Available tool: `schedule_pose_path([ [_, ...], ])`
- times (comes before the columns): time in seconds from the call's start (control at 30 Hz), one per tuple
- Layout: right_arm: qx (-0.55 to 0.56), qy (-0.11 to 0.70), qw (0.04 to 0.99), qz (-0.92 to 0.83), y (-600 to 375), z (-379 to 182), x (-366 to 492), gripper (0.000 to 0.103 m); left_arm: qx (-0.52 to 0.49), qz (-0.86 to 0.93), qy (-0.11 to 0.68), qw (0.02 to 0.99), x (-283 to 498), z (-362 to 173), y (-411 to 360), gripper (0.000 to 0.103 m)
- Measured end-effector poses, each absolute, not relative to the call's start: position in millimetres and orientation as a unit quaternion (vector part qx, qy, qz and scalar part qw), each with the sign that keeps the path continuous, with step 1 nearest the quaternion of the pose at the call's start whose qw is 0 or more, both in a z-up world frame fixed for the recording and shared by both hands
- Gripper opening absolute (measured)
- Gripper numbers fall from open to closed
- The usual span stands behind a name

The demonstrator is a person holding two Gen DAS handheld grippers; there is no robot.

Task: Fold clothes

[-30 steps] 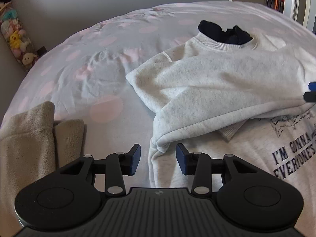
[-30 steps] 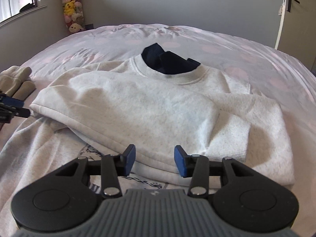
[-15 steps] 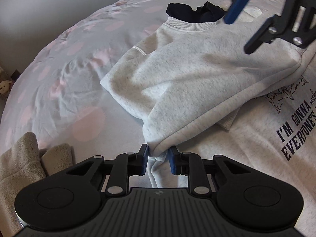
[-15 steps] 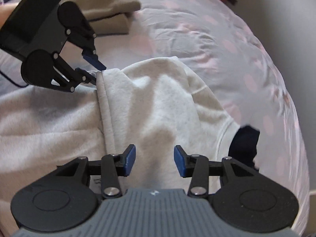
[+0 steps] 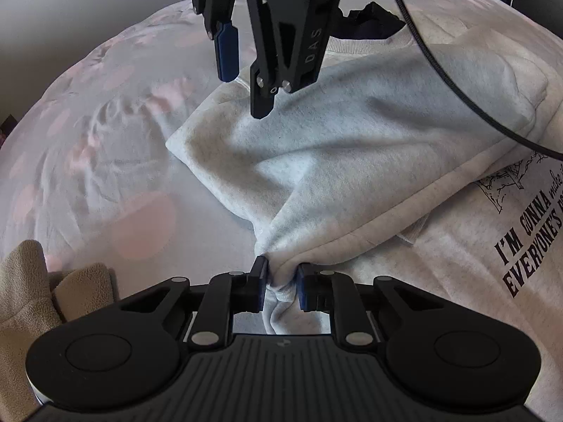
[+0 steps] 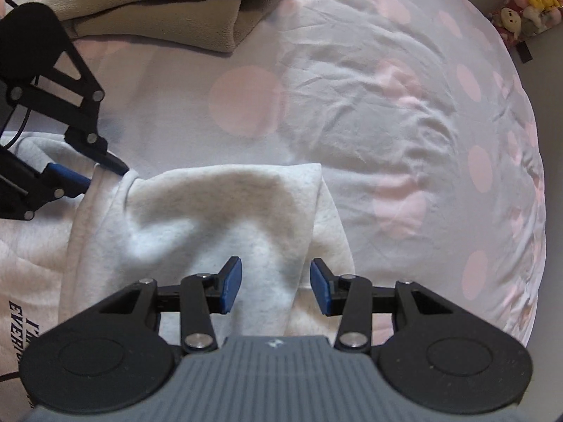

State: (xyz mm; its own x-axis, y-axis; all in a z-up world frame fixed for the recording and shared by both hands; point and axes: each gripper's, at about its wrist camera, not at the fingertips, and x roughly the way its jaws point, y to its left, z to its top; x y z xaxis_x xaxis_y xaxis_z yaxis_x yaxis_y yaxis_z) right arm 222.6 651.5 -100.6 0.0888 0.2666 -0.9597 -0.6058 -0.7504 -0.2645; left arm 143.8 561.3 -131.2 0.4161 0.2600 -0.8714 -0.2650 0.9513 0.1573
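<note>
Between my left gripper's [image 5: 281, 286] blue pads sits a bunched corner of the grey sweatshirt [image 5: 352, 161], at 6 o'clock in the left wrist view. A sec ago those jaws stood wide w/ the corner only near them; now they're closing on it, cloth pinched and wrinkling btwn the pads, so I'd call the hold made, tho it's tightening yet. My right gripper [image 6: 276, 290] has changed more: a sec ago it looked along the bed over the garment's folded sleeves; now it has swung across & turned, pointing down at the fold corner nearest the bare bedspread [image 6: 387, 123], jaws parted as before and holding nothing, fabric under the gap but not pressed. From the left wrist cam it hangs at 12 o'clock, above the shirt's shoulder area, cable trailing toward 3. Sweatshirt itself lies on the bed, sleeves already folded in over the body, printed lettering [image 5: 527, 249] showing at 3–4 o'clock, a dark garment [image 5: 369, 23] poking beyond the collar at 1 o'clock. Beige fleece pile [image 6: 158, 3] sits at 11 o'clock in the right view, apart from the shirt. Plush toys [image 6: 527, 3] at 1–2 o'clock by the wall. My read: w/ one corner gripped & the other hand lining up over its mate, next is prob. a second pinch, then lifting that side over for the next fold. Risk: the thick bunch slips if pulled before the left grip firms up.
</note>
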Motion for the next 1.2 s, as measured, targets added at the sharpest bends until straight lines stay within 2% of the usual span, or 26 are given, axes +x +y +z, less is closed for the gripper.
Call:
schedule_pose_path([
  [0.13,-0.662,0.136,0.322,0.663,669.9,-117.4,218.2,0.044,-0.006,0.158,0.51,0.845,139.8,-131.9,560.0,0.012],
  [0.17,-0.662,0.137,0.321,0.663,672.2,-120.9,217.0,0.039,-0.005,0.159,0.509,0.846,139.2,-131.6,559.4,0.012],
  [0.2,-0.664,0.138,0.321,0.661,672.9,-123.8,215.5,0.023,-0.004,0.16,0.506,0.847,138.5,-130.7,558.7,0.011],
  [0.27,-0.67,0.132,0.323,0.655,671.7,-126.5,212.2,0.005,-0.003,0.16,0.5,0.851,136.4,-126.8,558.1,0.009],
  [0.37,-0.679,0.109,0.348,0.637,670.4,-122.1,209.8,0.002,-0.01,0.161,0.485,0.859,131.5,-118.6,560.2,0.007],
  [0.5,-0.662,0.138,0.403,0.616,681.4,-113.9,220.3,0.002,-0.014,0.161,0.479,0.863,126.1,-110.2,559.2,0.006],
  [0.6,-0.673,0.131,0.406,0.604,676.0,-123.6,215.4,0.002,-0.019,0.154,0.485,0.861,122.4,-110.4,559.1,0.006],
  [0.67,-0.675,0.159,0.387,0.608,674.7,-127.1,213.9,0.003,-0.03,0.144,0.488,0.86,119.5,-112.6,560.3,0.006],
  [0.73,-0.674,0.168,0.386,0.606,675.8,-125.1,215.0,0.007,-0.037,0.143,0.49,0.859,118.1,-115.8,561.7,0.007],
  [0.77,-0.671,0.167,0.392,0.606,677.2,-120.8,215.8,0.013,-0.038,0.144,0.492,0.858,118.0,-116.8,562.1,0.007],
  [0.83,-0.647,0.187,0.404,0.618,682.7,-107.3,218.7,0.015,-0.037,0.148,0.495,0.855,119.0,-117.6,562.1,0.007],
  [0.97,-0.597,0.227,0.418,0.646,694.8,-90.1,216.0,0.033,-0.035,0.152,0.502,0.851,119.9,-120.1,561.9,0.008],
  [1.17,-0.591,0.236,0.436,0.636,714.6,-112.4,204.8,0.035,-0.048,0.152,0.495,0.854,114.2,-120.4,567.3,0.008],
  [1.2,-0.587,0.243,0.44,0.635,717.8,-115.3,205.9,0.032,-0.048,0.152,0.494,0.855,114.1,-120.2,567.5,0.008],
])
